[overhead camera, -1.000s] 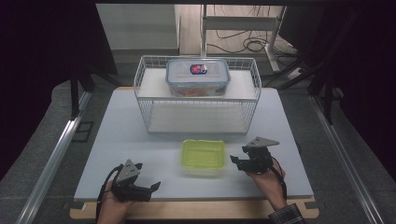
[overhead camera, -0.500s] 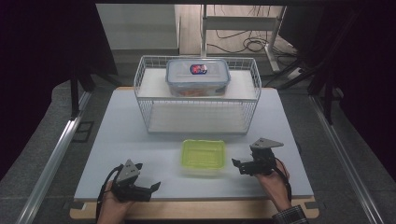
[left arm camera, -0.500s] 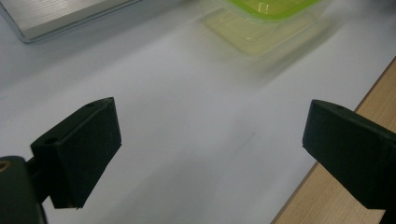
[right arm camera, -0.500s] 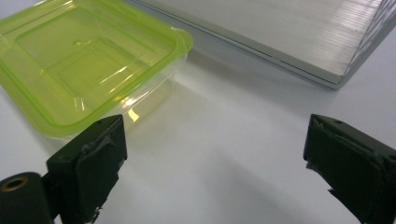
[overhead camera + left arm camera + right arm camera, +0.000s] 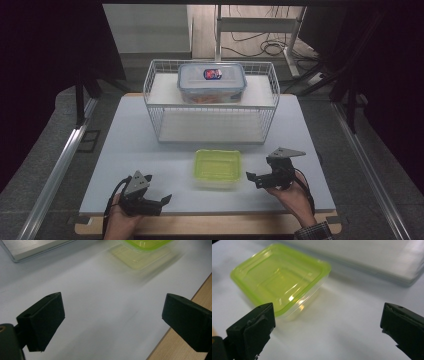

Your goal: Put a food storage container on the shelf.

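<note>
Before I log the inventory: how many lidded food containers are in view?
2. The green-lidded container sits on the table between the two grippers; the blue-rimmed container rests on top of the wire basket. Nothing seems hidden behind the basket.

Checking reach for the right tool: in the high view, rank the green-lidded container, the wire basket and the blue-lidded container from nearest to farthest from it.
From the right tool:
1. Green-lidded container, just beside it at the table's near middle.
2. Wire basket, farther back, mid-table.
3. Blue-lidded container, on the basket's upper shelf at the back.
</note>
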`<state>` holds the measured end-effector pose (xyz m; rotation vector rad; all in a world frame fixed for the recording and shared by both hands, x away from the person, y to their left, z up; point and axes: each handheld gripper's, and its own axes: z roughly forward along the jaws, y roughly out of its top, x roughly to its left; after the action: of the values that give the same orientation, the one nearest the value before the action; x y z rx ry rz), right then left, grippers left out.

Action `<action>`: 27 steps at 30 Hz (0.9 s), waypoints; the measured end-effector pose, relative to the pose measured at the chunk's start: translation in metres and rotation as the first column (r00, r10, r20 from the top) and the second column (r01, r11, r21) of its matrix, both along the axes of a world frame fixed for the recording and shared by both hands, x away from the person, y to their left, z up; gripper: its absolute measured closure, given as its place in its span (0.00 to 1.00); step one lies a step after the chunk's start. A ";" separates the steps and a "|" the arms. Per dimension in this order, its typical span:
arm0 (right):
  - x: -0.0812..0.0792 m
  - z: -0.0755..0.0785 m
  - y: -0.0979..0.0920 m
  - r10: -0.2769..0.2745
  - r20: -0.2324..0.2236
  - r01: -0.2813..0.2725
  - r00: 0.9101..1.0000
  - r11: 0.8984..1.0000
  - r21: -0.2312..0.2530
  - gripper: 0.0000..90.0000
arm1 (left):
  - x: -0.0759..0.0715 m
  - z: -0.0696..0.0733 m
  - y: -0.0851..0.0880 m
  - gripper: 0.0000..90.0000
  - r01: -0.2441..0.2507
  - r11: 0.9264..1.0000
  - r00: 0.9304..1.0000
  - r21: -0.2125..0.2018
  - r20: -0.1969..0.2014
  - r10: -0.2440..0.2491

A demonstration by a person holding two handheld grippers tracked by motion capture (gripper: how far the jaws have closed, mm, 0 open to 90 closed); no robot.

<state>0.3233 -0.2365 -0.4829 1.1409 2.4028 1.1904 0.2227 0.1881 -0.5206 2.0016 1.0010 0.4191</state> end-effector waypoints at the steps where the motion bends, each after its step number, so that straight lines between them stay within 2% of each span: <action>1: -0.001 -0.001 0.001 -0.001 0.004 0.001 1.000 1.000 -0.007 0.01 | 0.000 0.000 0.000 0.05 0.000 1.000 1.000 0.001 0.000 0.000; 3: -0.001 0.000 0.004 0.006 -0.014 -0.006 1.000 1.000 -0.016 0.02 | 0.000 0.000 0.000 0.05 0.000 1.000 1.000 0.001 0.000 0.000; 4: -0.001 0.001 0.006 0.001 -0.021 -0.001 1.000 1.000 -0.002 0.07 | 0.000 0.000 0.000 0.05 0.000 1.000 1.000 0.002 0.000 0.000; 6: 0.000 0.002 0.007 0.003 -0.020 -0.003 1.000 1.000 0.012 0.09 | 0.000 0.000 0.000 0.05 0.000 1.000 1.000 0.003 0.000 0.000; 7: 0.001 0.004 0.008 0.000 -0.041 0.002 0.999 0.999 0.046 0.15 | 0.000 0.000 0.000 0.05 0.000 1.000 1.000 0.003 0.001 0.000; 8: 0.001 0.004 0.008 0.000 -0.041 0.002 0.999 0.999 0.046 0.15 | 0.000 0.000 0.000 0.05 0.000 1.000 1.000 0.003 0.001 0.000; 9: 0.004 0.004 0.010 -0.009 -0.059 0.015 0.998 0.995 0.097 0.21 | 0.000 0.000 0.000 0.05 0.002 1.000 1.000 0.006 0.001 -0.002; 10: 0.005 0.004 0.010 -0.013 -0.068 0.020 0.998 0.993 0.113 0.24 | 0.000 0.000 0.000 0.05 0.002 1.000 1.000 0.006 0.001 -0.002; 11: 0.005 0.004 0.010 -0.013 -0.068 0.020 0.998 0.993 0.113 0.24 | 0.000 0.000 0.000 0.05 0.001 1.000 1.000 0.006 0.001 -0.001; 13: 0.010 0.002 0.014 -0.031 -0.114 0.046 0.993 0.990 0.132 0.35 | 0.000 0.000 0.000 0.05 0.002 1.000 1.000 0.007 0.002 -0.002; 14: 0.010 0.002 0.014 -0.031 -0.114 0.046 0.993 0.990 0.132 0.35 | 0.000 0.000 0.000 0.05 0.003 1.000 1.000 0.006 0.001 -0.003; 15: 0.014 0.000 0.016 -0.032 -0.147 0.054 0.989 0.987 0.150 0.42 | 0.000 0.000 0.000 0.05 0.003 1.000 1.000 0.006 0.001 -0.003; 16: 0.014 0.000 0.016 -0.032 -0.147 0.054 0.989 0.987 0.150 0.42 | 0.000 0.000 0.000 0.05 0.003 1.000 1.000 0.006 0.001 -0.003; 19: 0.019 -0.004 0.020 -0.039 -0.193 0.074 0.980 0.982 0.176 0.49 | 0.000 0.000 0.000 0.05 0.003 1.000 1.000 0.007 0.000 -0.003; 20: 0.023 -0.006 0.022 -0.052 -0.226 0.093 0.973 0.980 0.176 0.55 | 0.000 0.000 0.000 0.05 0.003 1.000 1.000 0.006 0.000 -0.003; 22: 0.027 -0.008 0.022 -0.061 -0.255 0.113 0.965 0.975 0.193 0.59 | 0.000 0.000 0.000 0.05 0.004 1.000 1.000 0.007 0.001 -0.004; 27: 0.038 -0.016 0.025 -0.058 -0.342 0.141 0.938 0.965 0.223 0.64 | 0.000 0.000 0.000 0.05 0.005 1.000 1.000 0.007 0.000 -0.005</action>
<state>0.3615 -0.2118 -0.4992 1.6404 2.4401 1.3860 0.2229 0.1877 -0.5208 2.0103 0.9953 0.4200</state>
